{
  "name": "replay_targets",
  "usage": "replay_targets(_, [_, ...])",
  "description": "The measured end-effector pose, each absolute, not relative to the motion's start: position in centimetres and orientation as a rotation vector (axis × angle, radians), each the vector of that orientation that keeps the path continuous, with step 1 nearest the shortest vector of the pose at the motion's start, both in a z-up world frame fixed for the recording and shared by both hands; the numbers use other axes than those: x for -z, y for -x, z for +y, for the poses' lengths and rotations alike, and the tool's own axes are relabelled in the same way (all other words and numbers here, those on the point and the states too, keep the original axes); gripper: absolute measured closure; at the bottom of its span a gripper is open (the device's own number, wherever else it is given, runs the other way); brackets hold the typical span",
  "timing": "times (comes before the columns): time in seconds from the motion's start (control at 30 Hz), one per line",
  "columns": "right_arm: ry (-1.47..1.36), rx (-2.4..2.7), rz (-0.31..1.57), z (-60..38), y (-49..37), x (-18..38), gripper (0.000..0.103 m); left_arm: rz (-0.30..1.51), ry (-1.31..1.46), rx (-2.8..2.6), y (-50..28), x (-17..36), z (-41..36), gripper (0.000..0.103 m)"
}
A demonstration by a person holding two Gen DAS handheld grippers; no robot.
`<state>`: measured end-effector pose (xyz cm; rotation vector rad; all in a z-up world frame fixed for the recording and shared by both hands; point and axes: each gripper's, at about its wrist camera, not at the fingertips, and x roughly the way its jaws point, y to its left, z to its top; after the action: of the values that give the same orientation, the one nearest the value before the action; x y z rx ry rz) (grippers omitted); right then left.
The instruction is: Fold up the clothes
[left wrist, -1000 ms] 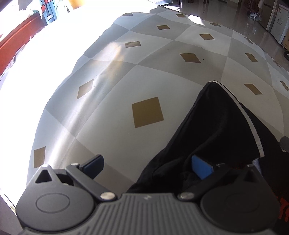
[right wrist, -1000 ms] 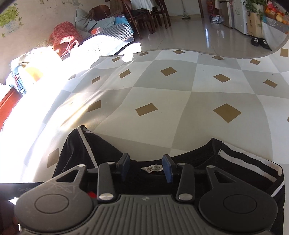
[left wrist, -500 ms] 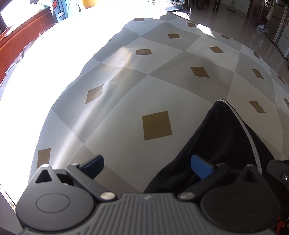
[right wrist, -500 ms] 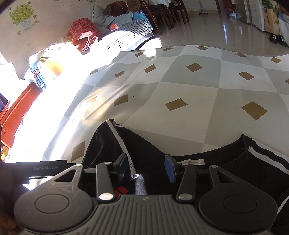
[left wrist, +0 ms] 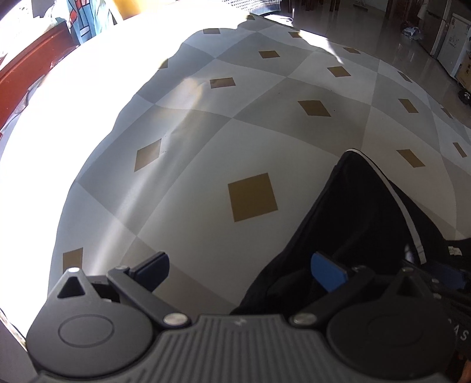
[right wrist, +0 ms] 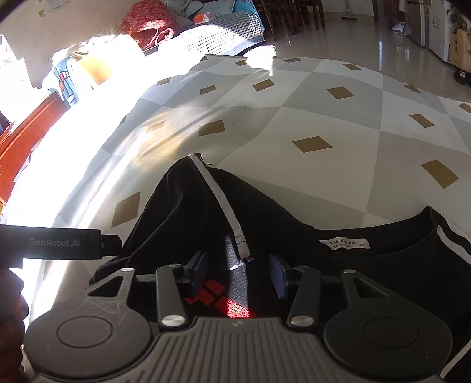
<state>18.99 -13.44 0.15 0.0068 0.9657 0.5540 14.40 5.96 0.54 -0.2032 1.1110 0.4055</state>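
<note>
A black T-shirt (right wrist: 382,265) with white stripes lies on the grey-and-white checked cover (right wrist: 294,112), its neck label (right wrist: 344,243) facing up. Its left sleeve (right wrist: 200,206) is folded over the body, striped cuff toward me, above a red print (right wrist: 215,296). My right gripper (right wrist: 238,271) hovers open over that cuff, and nothing is pinched. My left gripper (left wrist: 240,271) stands wide open at the sleeve's (left wrist: 368,221) left edge. One of its fingers is over the black cloth, the other over the bare cover. The left gripper's body (right wrist: 59,243) shows at the left of the right wrist view.
Bright sunlight washes out the cover's left side (left wrist: 59,117). A red wooden edge (right wrist: 29,132) runs along the far left. Piled clothes and bags (right wrist: 147,26) lie beyond the cover, with chairs (right wrist: 294,14) and shiny floor (right wrist: 368,38) behind.
My right gripper has slid left across the shirt, from over the neck label to over the folded sleeve's cuff. The left gripper has stayed open beside the sleeve.
</note>
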Motion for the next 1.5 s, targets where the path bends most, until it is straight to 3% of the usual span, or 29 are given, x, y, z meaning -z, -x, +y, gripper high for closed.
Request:
replay_targets(0.27, [-0.077,-0.522,0.953,-13.9,-19.3,0.2,0.058,1.062,0.088,-0.306,-13.1,-1.3,4.8,0.000])
replay_targets(0.3, [-0.072,-0.513,0.942,-13.7,-19.2,0.1,0.062,1.064,0.077,-0.296,-12.9,-1.2,4.6,0.000])
replay_targets(0.37, [-0.057,-0.493,0.925,-13.5,-19.1,0.0,0.085,1.068,0.056,-0.275,-12.6,-1.1,4.3,0.000])
replay_targets(0.47, [-0.108,-0.494,0.931,-13.5,-19.4,-0.3,0.091,1.070,0.025,-0.246,-12.2,-0.9,3.8,0.000])
replay_targets(0.67, [-0.246,-0.605,0.918,-13.1,-19.4,-2.1,0.092,1.058,-0.001,-0.178,-11.8,-0.7,2.6,0.000])
replay_targets(1.1, [-0.482,-0.812,0.948,-11.7,-18.7,-4.2,0.090,0.973,0.119,-0.168,-12.3,-0.4,2.2,0.002])
replay_targets(1.17, [-0.470,-0.796,0.960,-11.8,-18.6,-4.2,0.081,0.995,0.181,-0.194,-12.7,0.1,3.2,0.025])
replay_targets(1.23, [-0.453,-0.767,0.965,-12.2,-18.5,-4.2,0.068,1.050,0.231,-0.228,-13.1,1.0,4.4,0.037])
replay_targets(1.37, [-0.447,-0.687,0.980,-13.8,-18.7,-4.1,0.059,1.053,0.239,-0.238,-13.1,1.2,5.3,0.035])
replay_targets(1.5, [-0.395,-0.571,1.039,-15.2,-19.1,-3.5,0.057,1.054,0.213,-0.270,-13.0,1.2,5.4,0.027])
